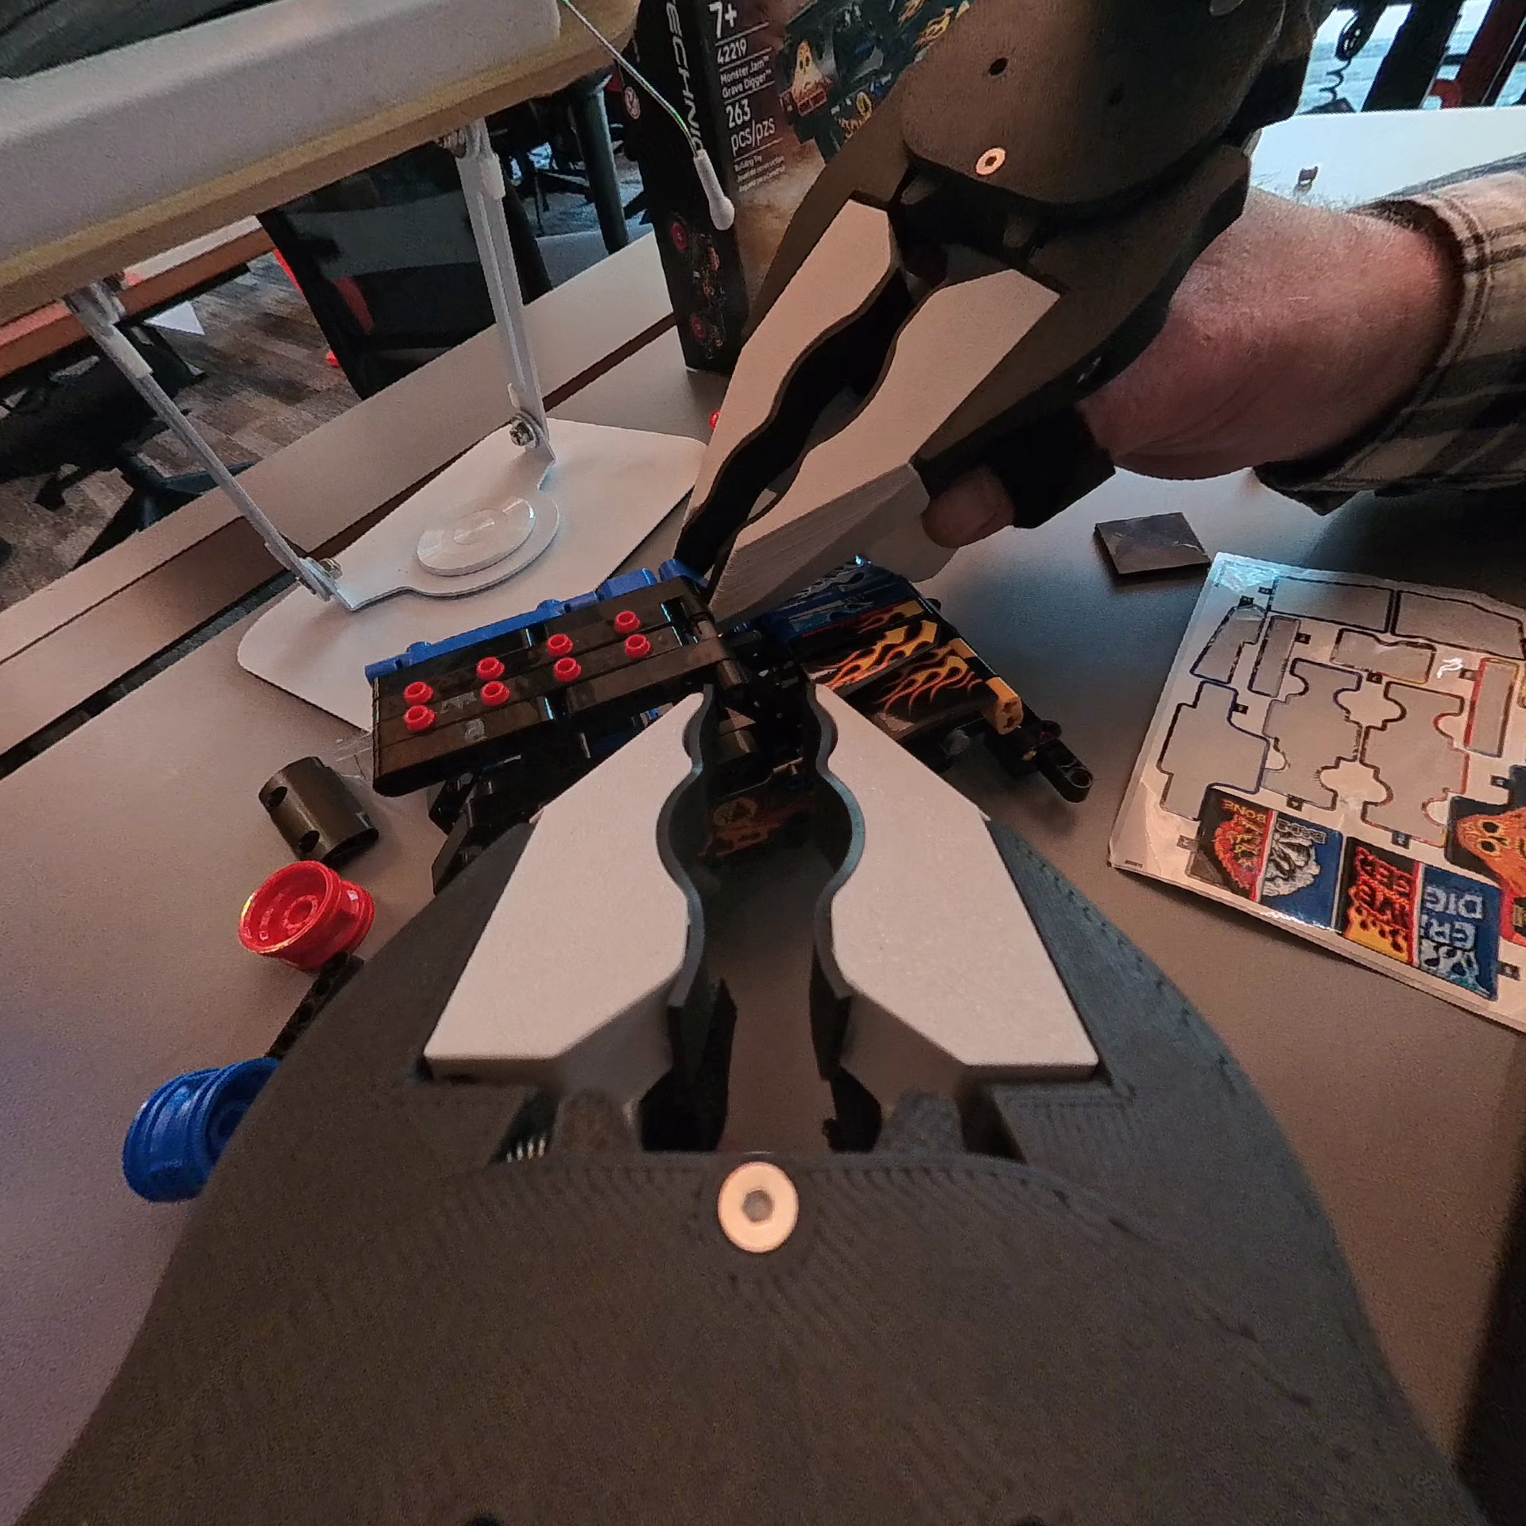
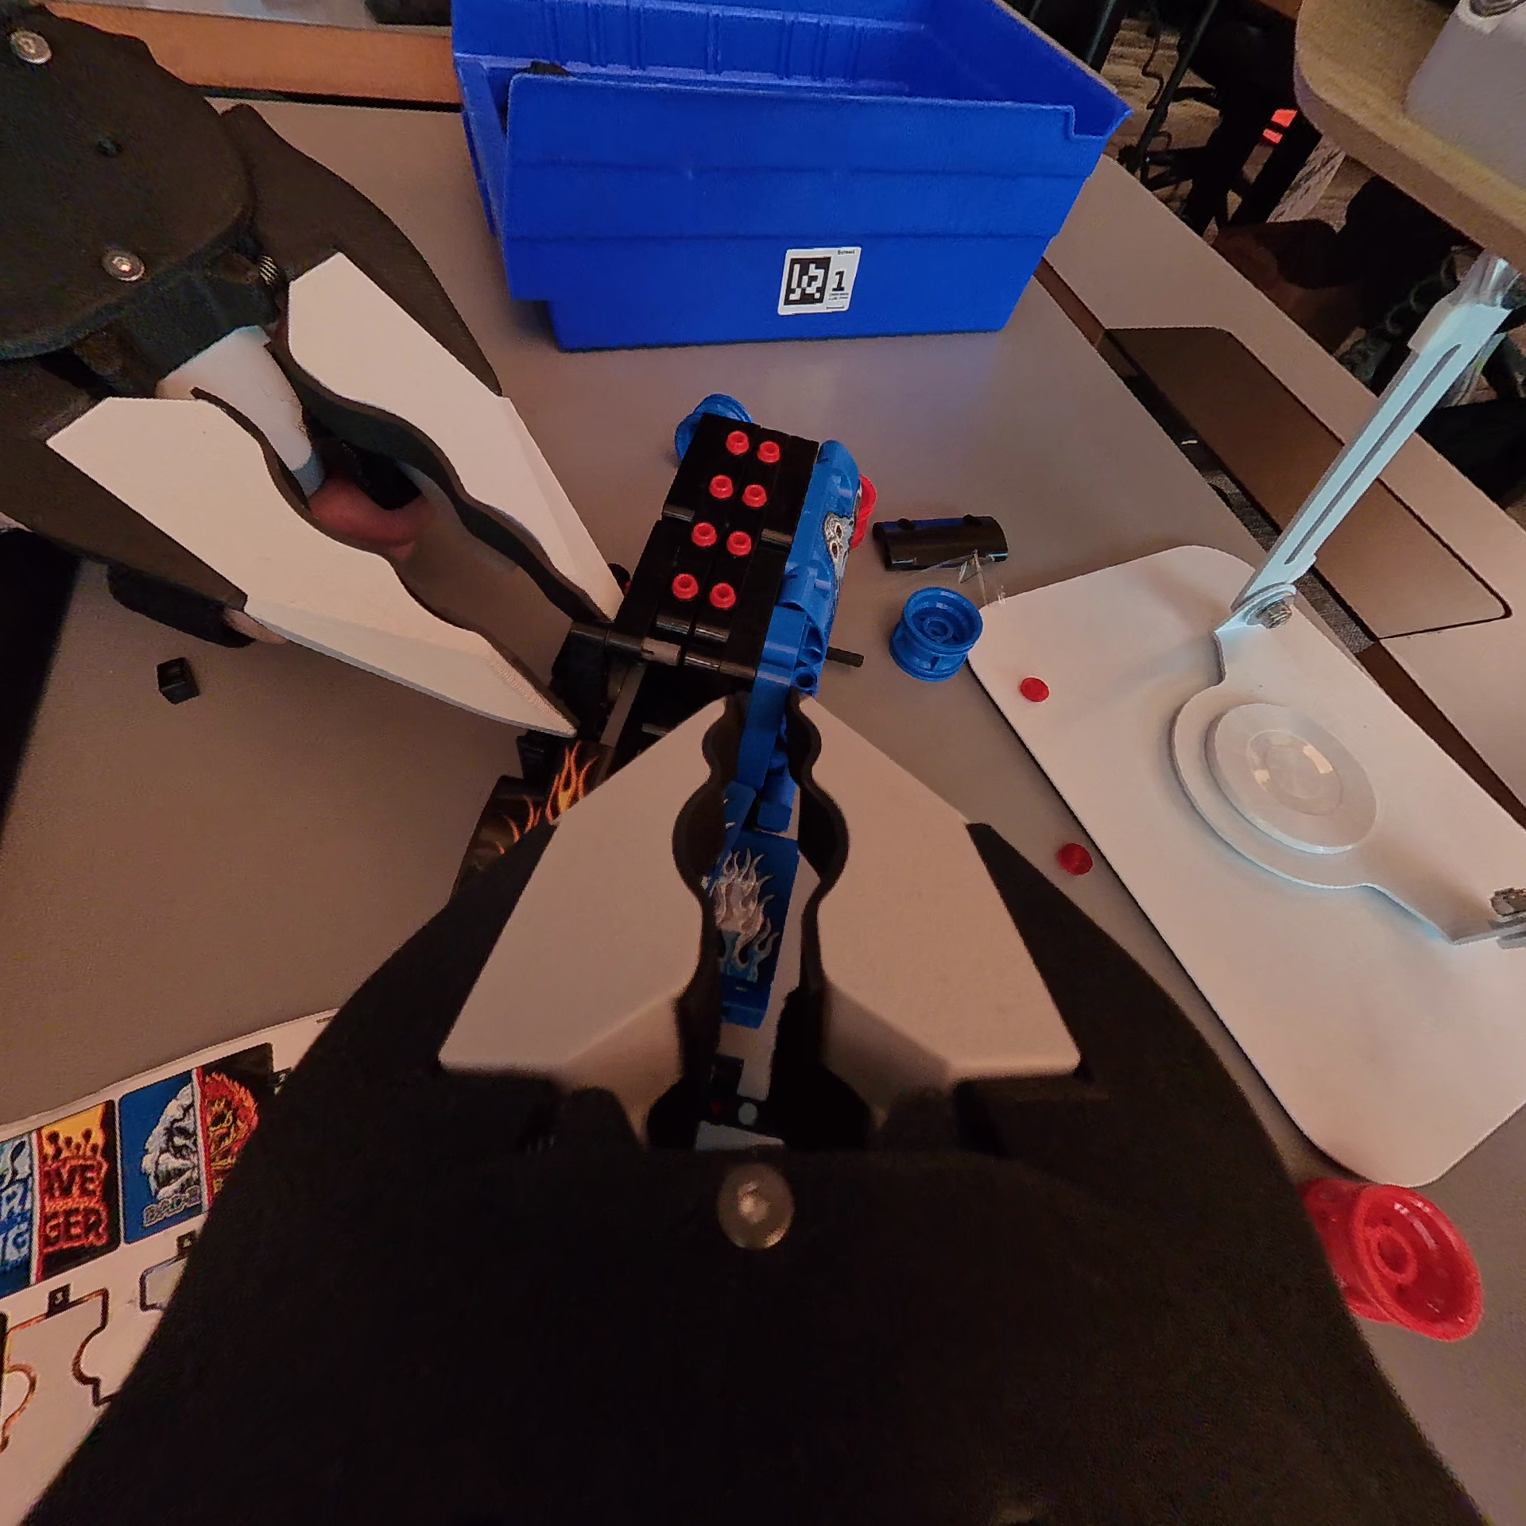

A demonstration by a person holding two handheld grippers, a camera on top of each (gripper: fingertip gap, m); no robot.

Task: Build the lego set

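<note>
Tongs close on Lego truck body (image 1: 578,685) lying on grey bench (image 1: 165,826): left tongs (image 1: 760,710) pinch its black mid-section, right tongs (image 2: 764,714) pinch its blue side. Red wheel hub (image 1: 305,912), blue wheel hub (image 1: 186,1127), sticker sheet (image 1: 1338,784) lie nearby; blue bin (image 2: 784,165) behind.

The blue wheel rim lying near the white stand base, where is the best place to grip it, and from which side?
Grip the blue wheel rim across its two flat faces, coming from above. It lies on its rolling side, hub facing the right gripper's camera, so the round tread would likely slip; the faces are parallel. The white stand base sits close beside it.
</note>
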